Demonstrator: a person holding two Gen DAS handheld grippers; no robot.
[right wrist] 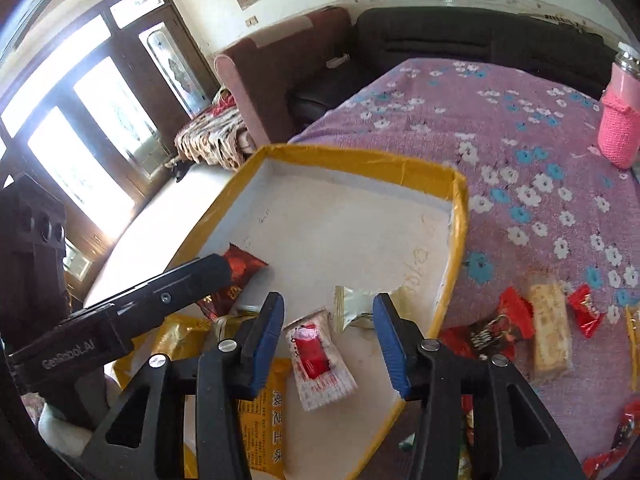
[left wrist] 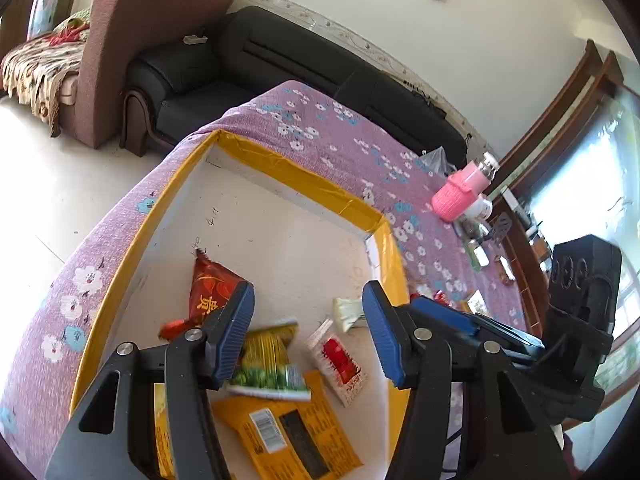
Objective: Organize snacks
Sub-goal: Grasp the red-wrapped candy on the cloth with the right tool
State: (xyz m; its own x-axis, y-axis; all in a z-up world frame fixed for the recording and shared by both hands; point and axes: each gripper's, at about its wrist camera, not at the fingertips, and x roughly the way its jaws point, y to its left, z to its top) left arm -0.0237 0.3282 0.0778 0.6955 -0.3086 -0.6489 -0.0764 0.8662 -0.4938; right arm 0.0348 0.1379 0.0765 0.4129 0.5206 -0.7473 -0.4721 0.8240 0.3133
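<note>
A shallow white box with a yellow taped rim [left wrist: 304, 178] [right wrist: 460, 216] lies on the purple floral tablecloth. Inside it lie a red packet [left wrist: 210, 286] [right wrist: 240, 270], a green and yellow packet [left wrist: 266, 360], an orange packet [left wrist: 292, 432] [right wrist: 264, 420], a white packet with a red middle [left wrist: 340, 356] [right wrist: 316, 360] and a pale cream packet [left wrist: 348, 312] [right wrist: 360, 306]. My left gripper [left wrist: 308, 336] is open and empty above the box. My right gripper [right wrist: 328, 340] is open and empty over the white and red packet. Loose snacks [right wrist: 548, 332] lie on the cloth to the right of the box.
A pink-sleeved bottle [left wrist: 460, 192] [right wrist: 622, 120] stands on the cloth at the far right, with small items beyond it. A black sofa [left wrist: 248, 64] and a brown armchair [left wrist: 120, 40] stand behind the table. Glass doors [right wrist: 80, 128] are on the left.
</note>
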